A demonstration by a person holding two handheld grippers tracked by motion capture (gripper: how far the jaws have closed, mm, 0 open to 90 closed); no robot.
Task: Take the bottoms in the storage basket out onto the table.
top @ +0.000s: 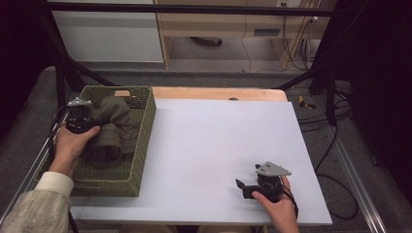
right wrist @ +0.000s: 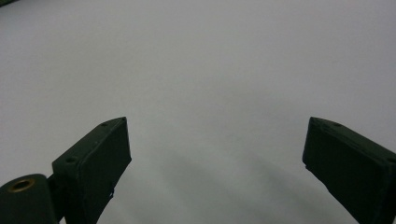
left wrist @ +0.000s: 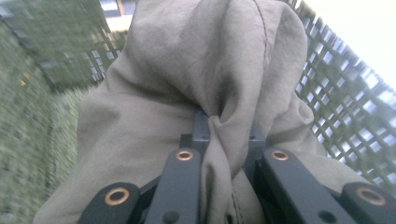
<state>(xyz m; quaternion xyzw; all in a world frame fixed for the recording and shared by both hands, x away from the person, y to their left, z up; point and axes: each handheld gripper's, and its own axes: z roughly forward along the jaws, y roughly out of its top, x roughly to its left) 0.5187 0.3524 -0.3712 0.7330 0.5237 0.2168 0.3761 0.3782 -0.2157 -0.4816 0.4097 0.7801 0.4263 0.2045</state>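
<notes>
My table (top: 214, 145) is covered by a pale grey mat, and a strip of bare wood shows at its far edge. At its left side stands a green woven basket (top: 141, 145), and inside it lies an olive-drab garment (top: 114, 131), bunched up against the basket's lattice wall (left wrist: 345, 116). My left gripper (top: 80, 116) is down in the basket, its jaws clenched on a fold of that garment (left wrist: 196, 88); the cloth is pinched between them and rises in a gathered ridge just ahead. My right gripper (top: 250, 187) rests near the table's front right part, well apart from the basket, its jaws (right wrist: 215, 154) spread wide with nothing between them but grey mat.
</notes>
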